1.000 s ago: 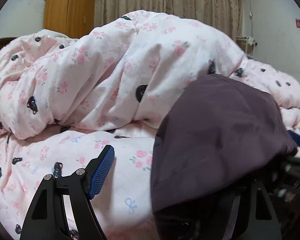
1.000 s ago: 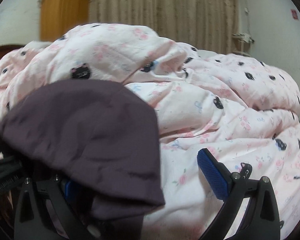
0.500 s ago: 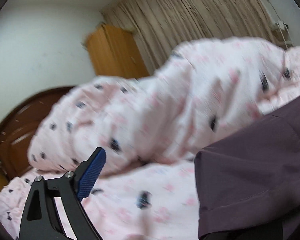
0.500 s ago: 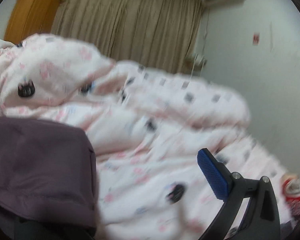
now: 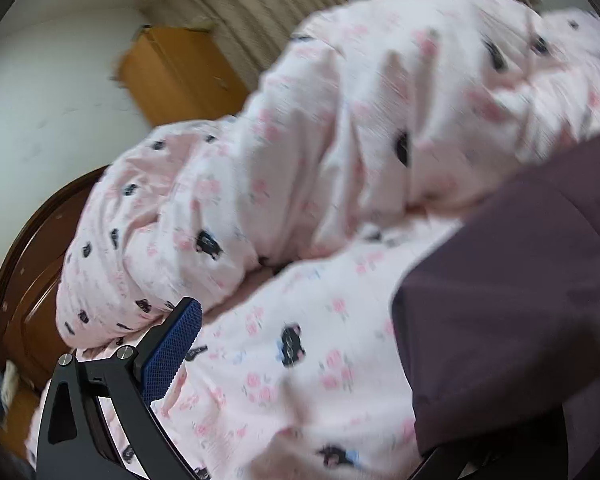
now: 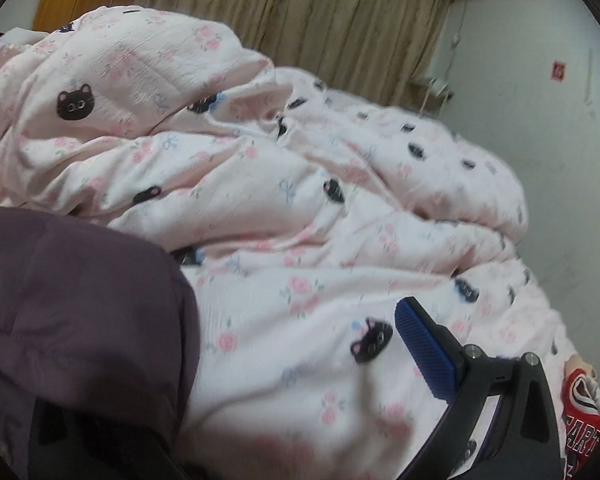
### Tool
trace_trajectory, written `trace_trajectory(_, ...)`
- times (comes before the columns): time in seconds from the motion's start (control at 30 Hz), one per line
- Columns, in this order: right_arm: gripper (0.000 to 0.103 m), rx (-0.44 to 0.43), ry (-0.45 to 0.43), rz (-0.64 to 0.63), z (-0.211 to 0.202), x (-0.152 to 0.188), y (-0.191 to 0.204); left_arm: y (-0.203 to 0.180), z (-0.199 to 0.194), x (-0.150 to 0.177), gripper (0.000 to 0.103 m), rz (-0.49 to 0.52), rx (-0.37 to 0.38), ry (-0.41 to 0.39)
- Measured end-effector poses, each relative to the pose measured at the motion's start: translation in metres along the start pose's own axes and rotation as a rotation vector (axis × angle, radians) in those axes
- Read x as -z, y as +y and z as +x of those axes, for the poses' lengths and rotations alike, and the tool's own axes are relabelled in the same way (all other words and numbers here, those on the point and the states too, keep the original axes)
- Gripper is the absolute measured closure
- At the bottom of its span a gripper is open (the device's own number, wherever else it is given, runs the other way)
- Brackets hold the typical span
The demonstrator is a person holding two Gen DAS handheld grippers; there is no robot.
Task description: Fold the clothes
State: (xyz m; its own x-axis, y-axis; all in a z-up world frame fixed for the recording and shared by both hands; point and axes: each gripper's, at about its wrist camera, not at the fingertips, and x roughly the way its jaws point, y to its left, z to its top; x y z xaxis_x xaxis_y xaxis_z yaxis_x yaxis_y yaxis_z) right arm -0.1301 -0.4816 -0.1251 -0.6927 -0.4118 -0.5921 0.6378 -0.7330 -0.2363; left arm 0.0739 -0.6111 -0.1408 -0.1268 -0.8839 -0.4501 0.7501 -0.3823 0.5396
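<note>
the dark purple garment (image 5: 516, 308) fills the lower right of the left wrist view, lying on the pink floral quilt (image 5: 300, 184) with black cat faces. it drapes over the right finger of the left gripper (image 5: 300, 392), hiding it. the left finger's blue pad (image 5: 172, 350) stands clear at the lower left, above the quilt, and the jaws are spread wide with no cloth pressed between them. behind the heaped quilt are a wooden cabinet (image 5: 176, 72), a beige curtain (image 5: 260, 4) and a dark wooden headboard (image 5: 32, 280).

in the right wrist view the garment (image 6: 80, 312) covers the lower left, over the left finger of the right gripper (image 6: 260, 380). the right finger's blue pad (image 6: 426, 350) is bare above the quilt (image 6: 300, 200); whether the right gripper grips the cloth cannot be told. a red printed cloth (image 6: 582, 412) lies at the right edge.
</note>
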Motion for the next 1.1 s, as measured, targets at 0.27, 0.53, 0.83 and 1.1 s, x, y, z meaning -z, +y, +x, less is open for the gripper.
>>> trace_trajectory(0.27, 0.000, -0.113, 0.184, -0.085, -0.002, 0.025, -0.006, 0.012, -0.006, 0.021, 0.000, 0.021, 0.126, 0.204)
trace_trajectory(0.53, 0.000, -0.380, 0.259, -0.187, -0.042, 0.024, -0.018, 0.050, -0.047, 0.012, 0.000, -0.006, 0.324, 0.209)
trace_trajectory(0.83, 0.000, -0.705, 0.218, -0.101, -0.054, -0.010, -0.059, 0.115, -0.025, -0.011, 0.001, -0.350, 0.630, 0.147)
trace_trajectory(1.1, 0.000, -1.092, 0.527, 0.197, 0.033, -0.042, -0.070, 0.084, 0.045, -0.018, 0.001, -0.415, 0.882, 0.301)
